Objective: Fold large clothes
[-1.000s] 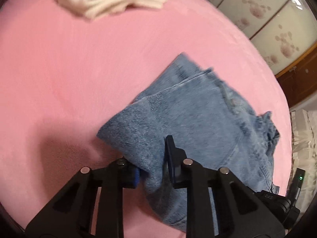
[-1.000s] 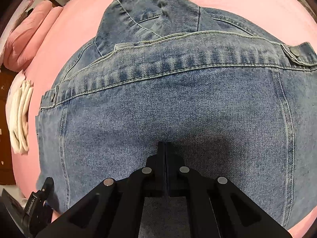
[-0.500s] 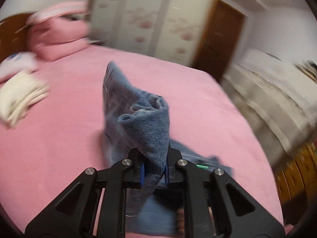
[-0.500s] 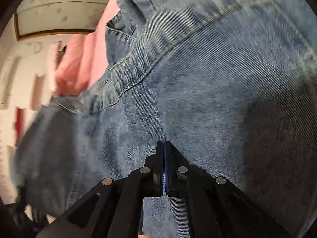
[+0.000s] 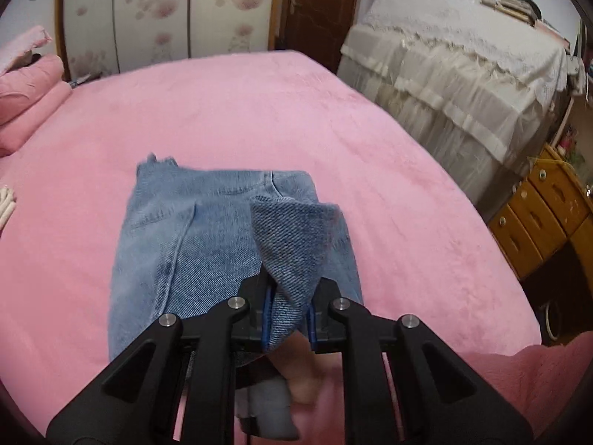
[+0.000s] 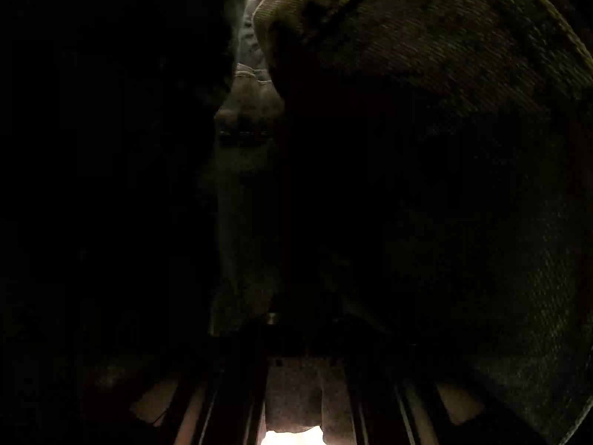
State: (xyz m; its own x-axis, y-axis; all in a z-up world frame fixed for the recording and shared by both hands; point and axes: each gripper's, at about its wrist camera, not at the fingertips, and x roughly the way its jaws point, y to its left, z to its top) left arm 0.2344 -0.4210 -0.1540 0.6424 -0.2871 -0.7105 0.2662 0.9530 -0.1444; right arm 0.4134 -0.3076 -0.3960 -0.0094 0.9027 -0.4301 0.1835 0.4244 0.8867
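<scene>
Jaws of the left gripper (image 5: 287,309) were seen narrowed onto a bunched corner of the denim garment (image 5: 192,237), the blue pads pressing the fold from both sides; over the preceding second they had been closing a little further, with the cloth between them throughout. The pinched corner was raised above the main body of the garment, which lay spread on the pink bed (image 5: 259,111) just beyond the fingers. Such a hold was judged to serve a fold: one edge is lifted so that it may be carried across the flat part. A hand could be made out beneath the gripper, though it was blurred.

In the right-wrist view almost nothing was lit. Denim (image 6: 463,148) was draped over the lens, and the right gripper could not be made out in the dark; by the record, its jaws were fully closed. Whether cloth was clamped between them could not be told. The covering cloth suggested that this gripper sat under or within the folded layers.

The fold was judged to be under way and not yet laid down. Slipping of the thick corner was considered the main risk.
</scene>
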